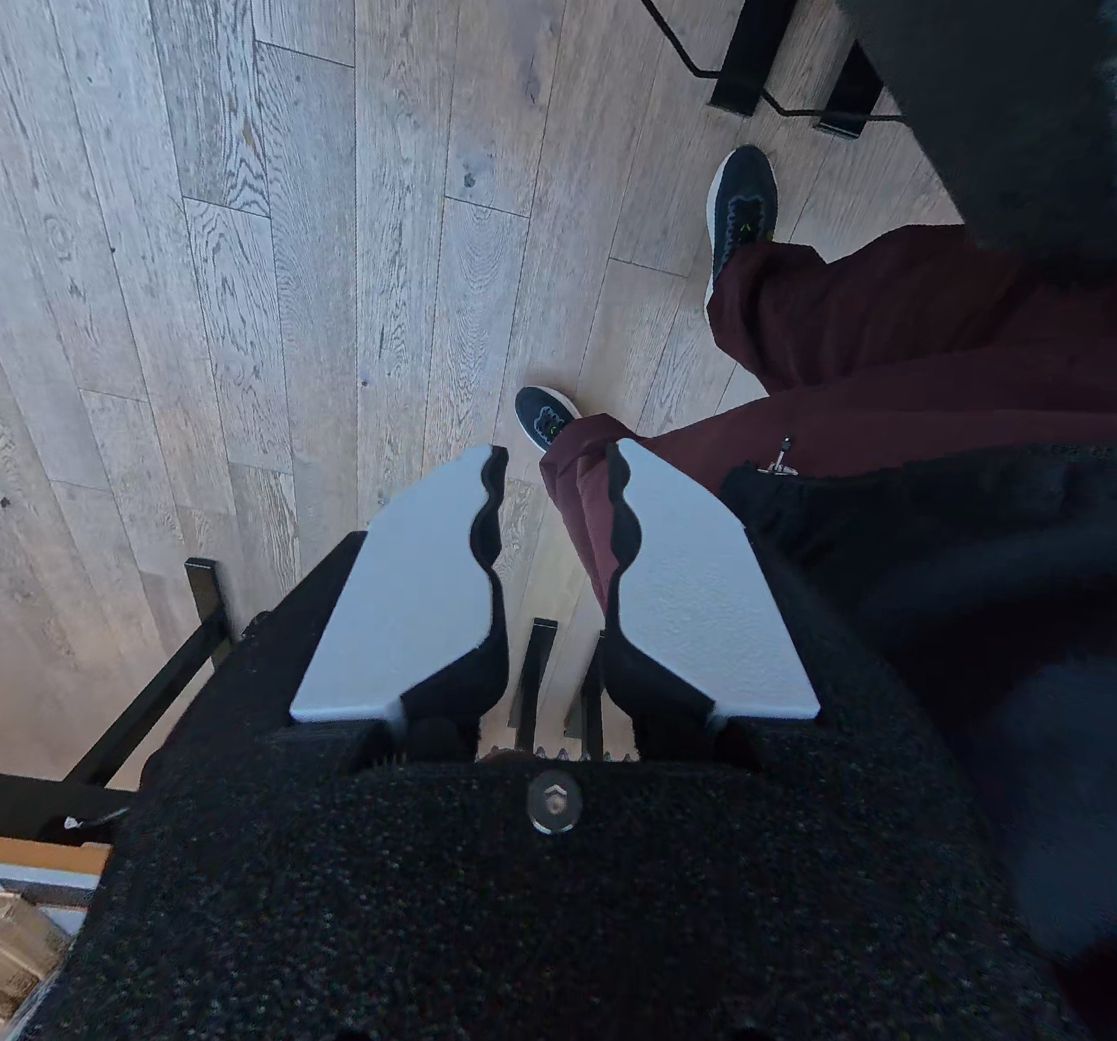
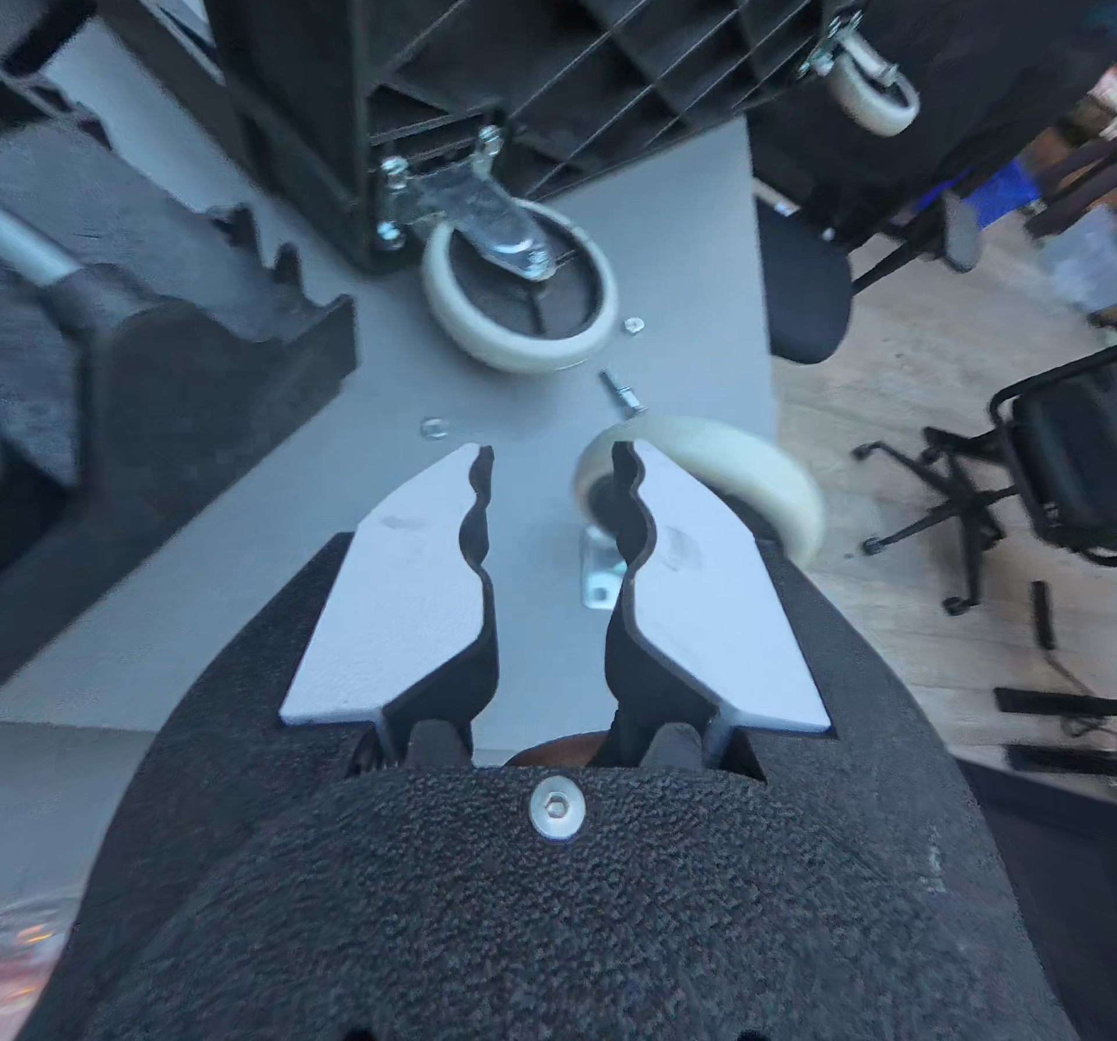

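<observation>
My left gripper [image 1: 557, 456] is open and empty. It points down at the wooden floor [image 1: 302, 226], above a person's dark shoe [image 1: 546, 415] and maroon trouser leg [image 1: 876, 347]. My right gripper [image 2: 549, 456] is open and empty above a grey table [image 2: 677, 263]. A loose white caster wheel [image 2: 725, 468] with a metal plate lies just right of its right fingertip. A bolt [image 2: 621, 392] and two washers [image 2: 432, 427] [image 2: 633, 324] lie ahead. A black cart [image 2: 544, 15] lies upturned beyond, with a mounted caster [image 2: 520, 287] and a second one [image 2: 870, 87].
Black table legs [image 1: 758, 21] and a cable [image 1: 653, 3] are on the floor in the left wrist view. A black frame [image 1: 151, 698] is at the lower left. In the right wrist view, black office chairs [image 2: 1058, 468] stand on the floor to the right, and a dark block [image 2: 181, 408] lies to the left. The tips of one gripper are about 70 centimeters away from the tips of the other. The loose white caster wheel [image 2: 725, 468] is about 6 centimeters from my right fingertips. The mounted caster [image 2: 520, 287] is about 20 centimeters from my right fingertips.
</observation>
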The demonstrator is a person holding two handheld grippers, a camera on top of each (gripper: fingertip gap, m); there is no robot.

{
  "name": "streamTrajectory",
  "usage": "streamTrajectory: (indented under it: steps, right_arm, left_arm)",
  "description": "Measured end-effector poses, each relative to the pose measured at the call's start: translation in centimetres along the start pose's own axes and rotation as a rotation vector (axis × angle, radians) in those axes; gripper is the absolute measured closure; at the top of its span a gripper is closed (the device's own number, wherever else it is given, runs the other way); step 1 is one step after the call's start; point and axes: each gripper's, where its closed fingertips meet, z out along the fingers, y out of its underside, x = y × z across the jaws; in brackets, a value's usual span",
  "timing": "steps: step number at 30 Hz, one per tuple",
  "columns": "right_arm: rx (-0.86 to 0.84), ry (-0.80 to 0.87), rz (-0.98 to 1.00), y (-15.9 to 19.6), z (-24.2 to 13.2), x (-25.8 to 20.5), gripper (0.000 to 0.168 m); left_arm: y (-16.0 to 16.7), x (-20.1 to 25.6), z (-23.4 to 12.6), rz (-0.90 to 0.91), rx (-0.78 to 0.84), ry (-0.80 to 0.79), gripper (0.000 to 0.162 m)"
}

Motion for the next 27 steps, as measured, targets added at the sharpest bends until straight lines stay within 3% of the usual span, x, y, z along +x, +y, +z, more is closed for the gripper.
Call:
streamTrajectory:
  steps: [3, 7, 13, 18, 27]
  right_arm:
    - [-0.011, 0.054, -0.144, -2.6, 1.6, 6.3, 0.128]
    - [-0.052, -0.119, -0.207, -4.3, 7.1, 11.0, 0.135]
    - [-0.399, -0.502, -0.333, 2.5, 16.1, 7.5, 0.138]
    - [-0.567, -0.557, -0.39, 6.8, 19.0, 6.2, 0.138]
    - [-0.666, -0.593, -0.371, 8.9, 20.0, 4.7, 0.138]
  left_arm:
    - [-0.4, 1.0, 0.3, 0.023, -0.004, 0.011, 0.129]
    - [-1.2, 1.7, 0.7, 0.012, 0.021, 0.018, 0.129]
    - [-0.5, 2.5, 0.5, -0.031, 0.056, 0.005, 0.129]
    - [2.8, 2.9, 0.5, -0.105, 0.043, 0.003, 0.129]
    - [5.8, 3.6, 1.2, -0.154, 0.03, 0.018, 0.128]
